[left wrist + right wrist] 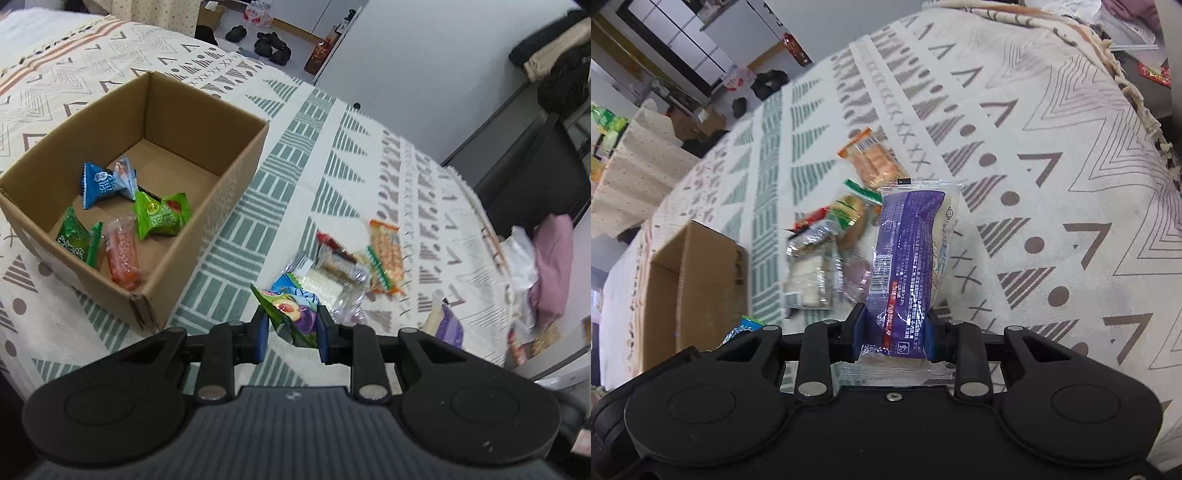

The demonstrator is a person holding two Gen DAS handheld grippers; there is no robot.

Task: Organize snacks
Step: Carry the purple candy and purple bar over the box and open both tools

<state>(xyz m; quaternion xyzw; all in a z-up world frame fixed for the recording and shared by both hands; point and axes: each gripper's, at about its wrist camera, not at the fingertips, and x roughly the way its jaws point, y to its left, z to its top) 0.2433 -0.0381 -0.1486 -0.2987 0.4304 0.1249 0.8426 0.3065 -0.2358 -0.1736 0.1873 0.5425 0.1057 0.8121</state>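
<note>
My left gripper is shut on a small green and purple fruit-print snack packet, held above the patterned cloth. To its upper left stands an open cardboard box holding several wrapped snacks: blue, green, dark green and orange. My right gripper is shut on a long purple and white snack bag, lifted off the cloth. A loose pile of snacks lies between the grippers, also seen as the pile in the right wrist view. The box shows at the left there.
A patterned cloth covers the surface. The purple bag in my other gripper shows at the right of the left wrist view. Shoes and a bottle pack lie on the floor beyond. Pink fabric and dark furniture stand at the right.
</note>
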